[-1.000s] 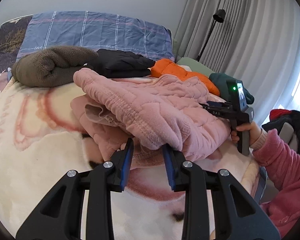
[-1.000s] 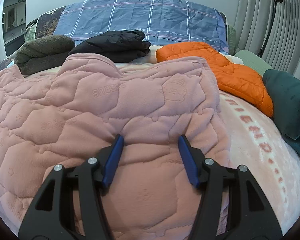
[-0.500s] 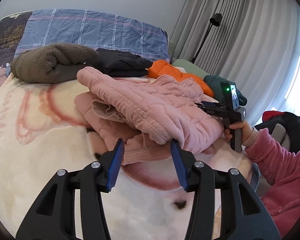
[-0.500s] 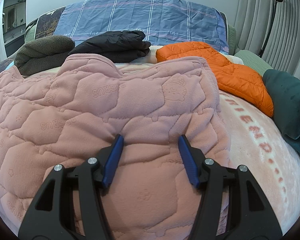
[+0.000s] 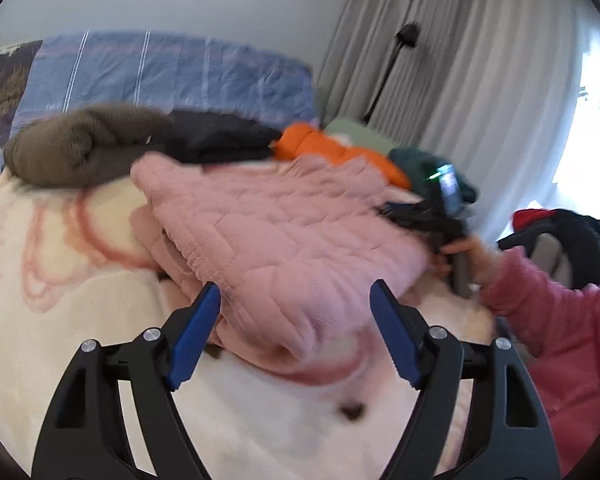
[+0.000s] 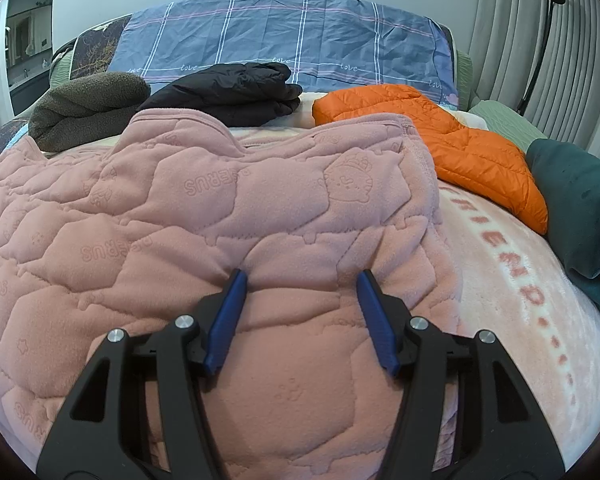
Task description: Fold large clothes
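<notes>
A quilted pink fleece garment [image 5: 292,240] lies folded in thick layers on the cream bed blanket [image 5: 60,300]. My left gripper [image 5: 296,300] hovers at its near corner. Its jaws are opening wide, and the corner lies loose between them without touching the blue pads [image 5: 196,328]. In the right wrist view the same pink garment [image 6: 220,208] fills the foreground. My right gripper [image 6: 299,280] is on the garment's right end, shut on a thick bulge of fabric, with creases running from both pads. A hand [image 5: 472,252] in a pink sleeve holds that gripper.
Folded clothes line the far side of the bed: a brown fleece [image 6: 88,108], a black jacket [image 6: 236,88], an orange puffer jacket [image 6: 460,148] and a dark green garment [image 6: 580,208]. Behind them are a blue plaid pillow [image 6: 292,36], a floor lamp [image 6: 548,20] and grey curtains.
My left gripper has let go of the pink garment's corner, its jaws have spread wide, and it has drawn back a little. The right gripper has not moved.
</notes>
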`<action>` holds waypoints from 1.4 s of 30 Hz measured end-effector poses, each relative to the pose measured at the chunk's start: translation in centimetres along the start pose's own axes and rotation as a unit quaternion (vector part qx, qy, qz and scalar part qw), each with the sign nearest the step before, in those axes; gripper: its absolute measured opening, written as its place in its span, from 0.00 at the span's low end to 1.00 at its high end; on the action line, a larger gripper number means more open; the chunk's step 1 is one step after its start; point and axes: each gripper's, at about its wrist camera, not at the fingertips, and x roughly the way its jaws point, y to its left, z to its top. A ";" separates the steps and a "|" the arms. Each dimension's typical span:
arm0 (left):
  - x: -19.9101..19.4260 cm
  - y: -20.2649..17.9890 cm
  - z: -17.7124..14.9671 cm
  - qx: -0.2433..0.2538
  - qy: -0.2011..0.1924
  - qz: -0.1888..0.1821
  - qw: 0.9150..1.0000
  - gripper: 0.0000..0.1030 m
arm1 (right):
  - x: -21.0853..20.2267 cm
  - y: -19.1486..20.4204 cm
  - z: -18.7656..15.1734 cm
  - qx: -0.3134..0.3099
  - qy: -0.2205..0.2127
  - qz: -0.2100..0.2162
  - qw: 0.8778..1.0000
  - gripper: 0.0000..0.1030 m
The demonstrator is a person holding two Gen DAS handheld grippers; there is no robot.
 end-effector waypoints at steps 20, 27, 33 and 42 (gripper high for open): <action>-1.2 -4.2 2.2 0.037 0.006 0.133 0.990 0.36 | -8.6 -5.5 0.4 0.070 -0.039 0.058 0.995 0.12; 8.3 -0.3 2.3 -0.014 0.107 0.252 0.962 0.59 | -3.0 -5.9 -3.5 0.082 0.037 0.051 0.995 0.10; 5.4 0.3 1.7 -0.059 0.071 0.239 0.967 0.59 | -7.2 -4.9 -1.5 0.112 0.036 0.055 0.992 0.21; 8.9 -2.2 5.6 -0.010 0.062 0.259 0.964 0.55 | -6.1 9.4 -2.8 -0.002 0.063 0.167 0.984 0.35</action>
